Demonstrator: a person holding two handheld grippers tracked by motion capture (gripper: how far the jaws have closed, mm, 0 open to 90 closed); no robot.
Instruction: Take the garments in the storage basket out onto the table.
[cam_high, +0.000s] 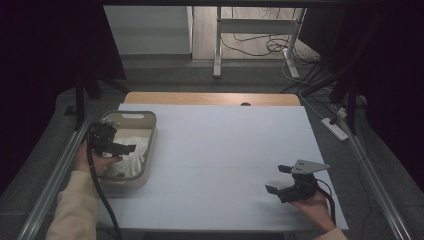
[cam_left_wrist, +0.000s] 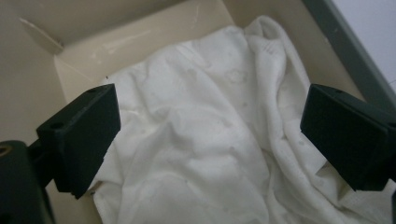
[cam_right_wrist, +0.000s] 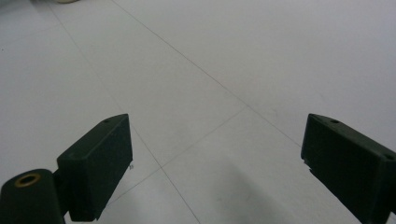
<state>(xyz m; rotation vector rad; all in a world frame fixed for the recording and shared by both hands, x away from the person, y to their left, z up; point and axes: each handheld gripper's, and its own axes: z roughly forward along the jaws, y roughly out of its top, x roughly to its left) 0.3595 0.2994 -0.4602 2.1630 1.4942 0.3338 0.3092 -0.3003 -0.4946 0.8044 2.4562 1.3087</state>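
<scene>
A cream plastic basket (cam_high: 148, 131) stands at the table's left side with a crumpled white cloth (cam_high: 131, 150) inside it. My left gripper (cam_high: 126, 148) hangs over the basket, open, its jaws spread wide above the cloth (cam_left_wrist: 205, 140) with nothing between them; the basket wall (cam_left_wrist: 140, 32) rises behind. My right gripper (cam_high: 278, 179) hovers low over the white table near the front right, open and empty, pointing left. In the right gripper view its jaws stand far apart over the bare white tabletop (cam_right_wrist: 196, 84).
The white tabletop (cam_high: 220, 150) stretches between the two grippers, with a wooden strip (cam_high: 210, 98) along its far edge. Metal rails (cam_high: 55, 175) flank the table. Cables and a power strip (cam_high: 336, 128) lie on the floor beyond.
</scene>
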